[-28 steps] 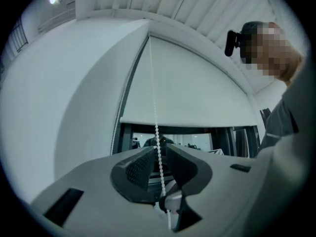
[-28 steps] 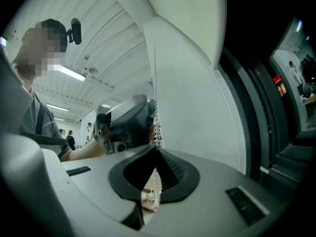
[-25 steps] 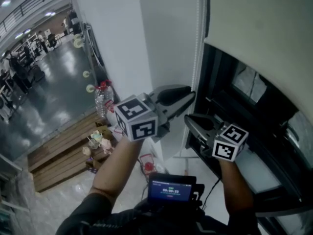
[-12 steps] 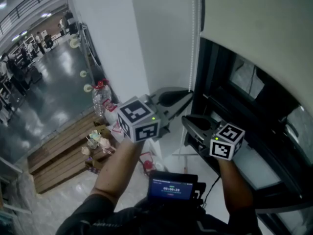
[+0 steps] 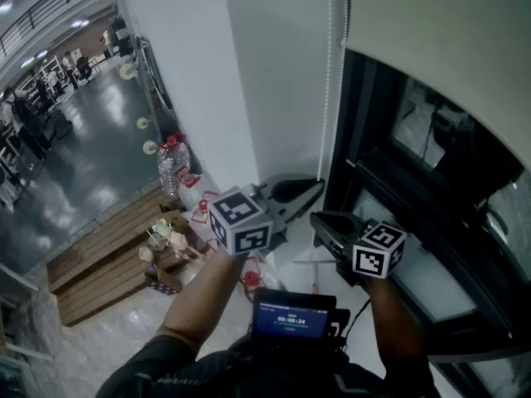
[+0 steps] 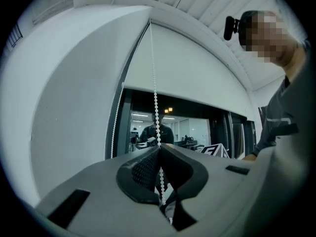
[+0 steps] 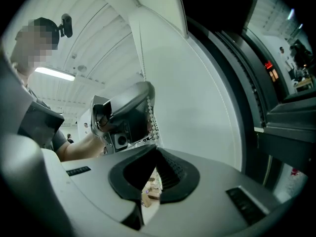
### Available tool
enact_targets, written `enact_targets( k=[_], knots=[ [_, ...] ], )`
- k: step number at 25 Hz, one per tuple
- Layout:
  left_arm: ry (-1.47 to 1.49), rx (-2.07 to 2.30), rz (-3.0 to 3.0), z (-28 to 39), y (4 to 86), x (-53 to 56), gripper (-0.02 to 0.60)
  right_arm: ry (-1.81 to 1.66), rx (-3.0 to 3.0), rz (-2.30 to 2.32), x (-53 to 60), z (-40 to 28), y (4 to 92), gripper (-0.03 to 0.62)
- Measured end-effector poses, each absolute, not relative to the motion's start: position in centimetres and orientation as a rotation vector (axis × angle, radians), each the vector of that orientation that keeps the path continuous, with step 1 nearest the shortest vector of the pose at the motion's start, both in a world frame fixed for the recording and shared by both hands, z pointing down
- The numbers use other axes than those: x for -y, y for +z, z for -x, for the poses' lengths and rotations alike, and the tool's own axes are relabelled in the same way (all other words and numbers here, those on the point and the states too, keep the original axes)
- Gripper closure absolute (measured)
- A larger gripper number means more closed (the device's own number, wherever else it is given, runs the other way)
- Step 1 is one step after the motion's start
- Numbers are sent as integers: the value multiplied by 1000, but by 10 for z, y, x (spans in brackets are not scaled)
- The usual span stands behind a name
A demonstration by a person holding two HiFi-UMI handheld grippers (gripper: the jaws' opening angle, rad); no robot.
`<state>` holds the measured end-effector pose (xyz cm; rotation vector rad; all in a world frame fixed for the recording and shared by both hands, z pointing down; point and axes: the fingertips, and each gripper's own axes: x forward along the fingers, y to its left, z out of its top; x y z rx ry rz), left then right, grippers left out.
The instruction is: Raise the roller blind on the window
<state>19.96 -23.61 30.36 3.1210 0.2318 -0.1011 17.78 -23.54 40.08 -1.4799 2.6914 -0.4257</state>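
The cream roller blind (image 5: 431,40) covers the top of the dark window (image 5: 390,181). Its white bead chain (image 5: 325,98) hangs along the frame's left side. My left gripper (image 5: 317,185) points level at the chain. In the left gripper view this gripper (image 6: 159,148) has just closed and stands shut on the bead chain (image 6: 154,93), which runs on below the pads. A second strand (image 6: 116,117) hangs free to the left. Just beneath and to the right, my right gripper (image 5: 317,216) is shut. In its own view the chain (image 7: 152,122) runs down into the closed tips (image 7: 156,148), with the left gripper (image 7: 126,120) just above.
A white wall (image 5: 265,81) stands left of the window. On the floor below are a water bottle (image 5: 174,168), wooden pallets (image 5: 108,259) with small items, and a red object (image 5: 249,276). A small screen (image 5: 290,317) sits on my chest. People stand in the far hall.
The left jaws, open a second ago, have closed on the chain. Both grippers have since moved down together. The blind's bottom edge sits slightly higher in the picture.
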Motion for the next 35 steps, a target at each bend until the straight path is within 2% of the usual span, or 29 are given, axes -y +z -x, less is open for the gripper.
enact_targets(
  k=[7, 10, 16, 19, 25, 30, 31, 35],
  knots=[
    [-54, -226, -3090, -198, 333, 234, 574, -491, -2711, 1527, 227, -176, 426, 591],
    [-54, -250, -3088, -196, 333, 230, 574, -438, -2755, 1634, 218, -183, 423, 567],
    [-73, -256, -3082, -197, 333, 229, 574, -194, -2786, 1686, 201, -202, 363, 502],
    [-77, -272, -3085, -197, 333, 225, 574, -65, -2731, 1652, 202, -206, 316, 500],
    [-84, -294, -3084, -198, 332, 216, 574, 107, -2673, 1533, 215, -197, 234, 501],
    [-75, -295, -3096, -195, 331, 214, 574, 130, -2709, 1462, 230, -183, 214, 502],
    [-73, -290, -3098, -194, 331, 214, 574, 121, -2711, 1445, 231, -181, 214, 564],
    [-78, -284, -3097, -192, 332, 216, 574, 59, -2670, 1391, 231, -180, 215, 592]
  ],
)
